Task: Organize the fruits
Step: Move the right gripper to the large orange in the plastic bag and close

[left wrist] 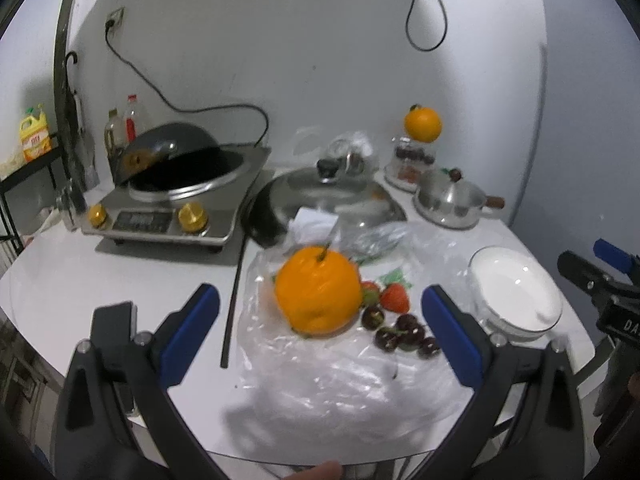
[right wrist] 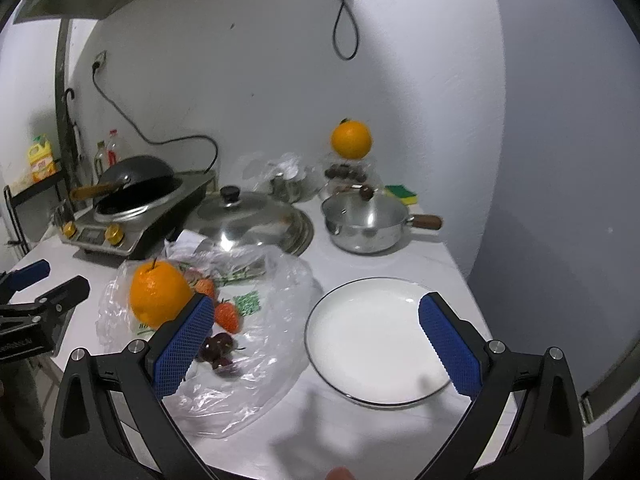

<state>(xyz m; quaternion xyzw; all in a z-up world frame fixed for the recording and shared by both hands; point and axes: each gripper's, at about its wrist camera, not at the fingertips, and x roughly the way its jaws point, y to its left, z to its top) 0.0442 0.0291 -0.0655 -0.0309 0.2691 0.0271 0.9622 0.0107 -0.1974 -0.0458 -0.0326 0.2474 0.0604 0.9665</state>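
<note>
An orange (left wrist: 318, 292) with a short stem sits on a crumpled clear plastic bag (left wrist: 340, 372) spread over the white worktop (left wrist: 60, 280). Just beside the orange, on the same bag, lie two strawberries (left wrist: 394, 298) and a cluster of dark cherries (left wrist: 404, 334). Beyond the bag from the orange stands a white plate (right wrist: 376, 336) — nothing on it. Behind the orange are a steel lid (left wrist: 336, 192), a small lidded saucepan (right wrist: 366, 222) and an induction cooker (left wrist: 176, 212) carrying a wok. A second orange (right wrist: 351, 139) perches on a jar near the wall. The left tool (left wrist: 320, 332) is spread wide, its blue pads flanking the orange without touching it. The right tool (right wrist: 316, 348) is also spread — above the plate, gripping nothing.
</note>
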